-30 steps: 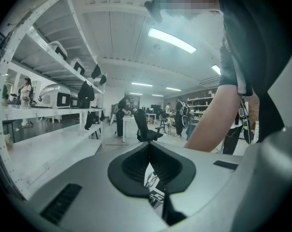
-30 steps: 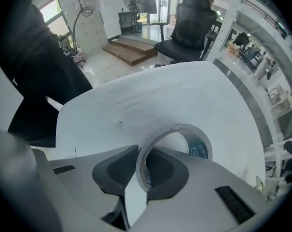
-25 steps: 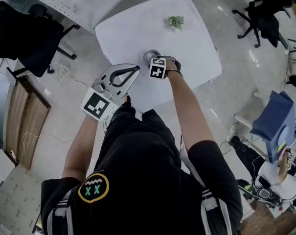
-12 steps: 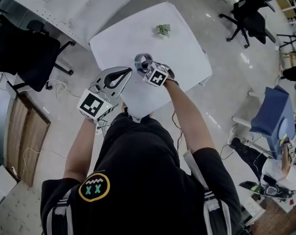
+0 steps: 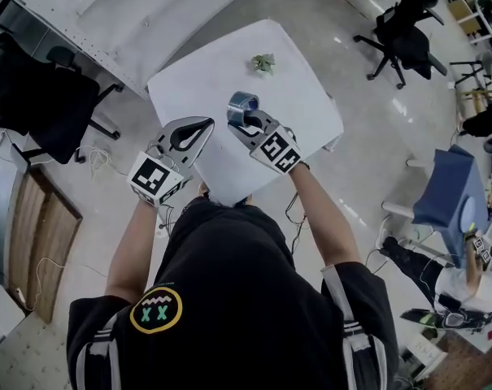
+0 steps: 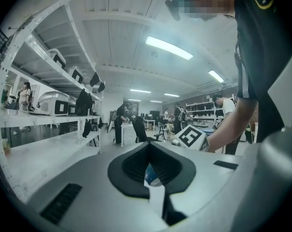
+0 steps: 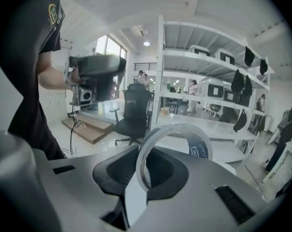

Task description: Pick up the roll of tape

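My right gripper [image 5: 244, 122] is shut on the roll of tape [image 5: 243, 105], a grey-blue ring held well above the white table [image 5: 306, 80]. In the right gripper view the tape roll [image 7: 173, 149] stands on edge between the jaws of the right gripper [image 7: 146, 175], its wall pinched at the tips. To the left of it in the head view, my left gripper [image 5: 203, 125] hovers with its jaws together and nothing between them. Seen from its own camera, the left gripper [image 6: 150, 163] points level, with the right gripper's marker cube [image 6: 191, 137] to its right.
A small green crumpled object [image 5: 263, 62] lies near the table's far edge. Black office chairs [image 5: 42, 96] stand at the left and another [image 5: 404, 35] at the upper right. White shelving [image 7: 208, 110] with gear lines the room, with people further back.
My right gripper has risen off the table with the tape roll in its jaws and tilted up. The left gripper has hardly moved.
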A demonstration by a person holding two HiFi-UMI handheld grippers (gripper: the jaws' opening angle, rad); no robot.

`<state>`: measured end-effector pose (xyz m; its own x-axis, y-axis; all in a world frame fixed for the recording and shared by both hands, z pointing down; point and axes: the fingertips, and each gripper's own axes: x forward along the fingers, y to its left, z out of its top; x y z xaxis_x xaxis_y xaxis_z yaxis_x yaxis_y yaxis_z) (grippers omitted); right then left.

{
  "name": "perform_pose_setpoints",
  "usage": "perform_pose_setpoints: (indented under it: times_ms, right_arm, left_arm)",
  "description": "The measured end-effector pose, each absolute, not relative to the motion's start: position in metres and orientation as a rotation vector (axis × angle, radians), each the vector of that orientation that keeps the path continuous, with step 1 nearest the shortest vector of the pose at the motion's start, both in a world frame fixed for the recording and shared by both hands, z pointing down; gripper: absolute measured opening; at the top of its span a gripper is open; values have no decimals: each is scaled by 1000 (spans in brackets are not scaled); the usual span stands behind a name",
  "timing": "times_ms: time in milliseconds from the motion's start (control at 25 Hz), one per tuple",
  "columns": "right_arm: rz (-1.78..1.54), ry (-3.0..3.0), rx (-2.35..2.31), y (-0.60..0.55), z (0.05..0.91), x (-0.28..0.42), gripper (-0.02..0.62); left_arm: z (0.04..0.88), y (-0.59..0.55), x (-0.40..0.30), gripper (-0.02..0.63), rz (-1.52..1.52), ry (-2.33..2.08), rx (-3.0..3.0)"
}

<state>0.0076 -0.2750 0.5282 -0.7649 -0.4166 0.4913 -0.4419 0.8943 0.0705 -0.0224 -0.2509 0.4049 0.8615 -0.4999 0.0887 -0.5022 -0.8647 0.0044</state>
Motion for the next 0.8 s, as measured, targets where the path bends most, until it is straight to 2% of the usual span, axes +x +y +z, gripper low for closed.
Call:
perform_pose_setpoints:
  times_ms: [480,800]
  right_arm:
    - [-162,-2825,1008,-236,379,53,70]
    - [-131,-2785,1097,-232,376,70,71]
  left_arm:
    - [394,-237,-15,17,118,-780,3034]
    - [389,-238,-13,17,122,-778,3047]
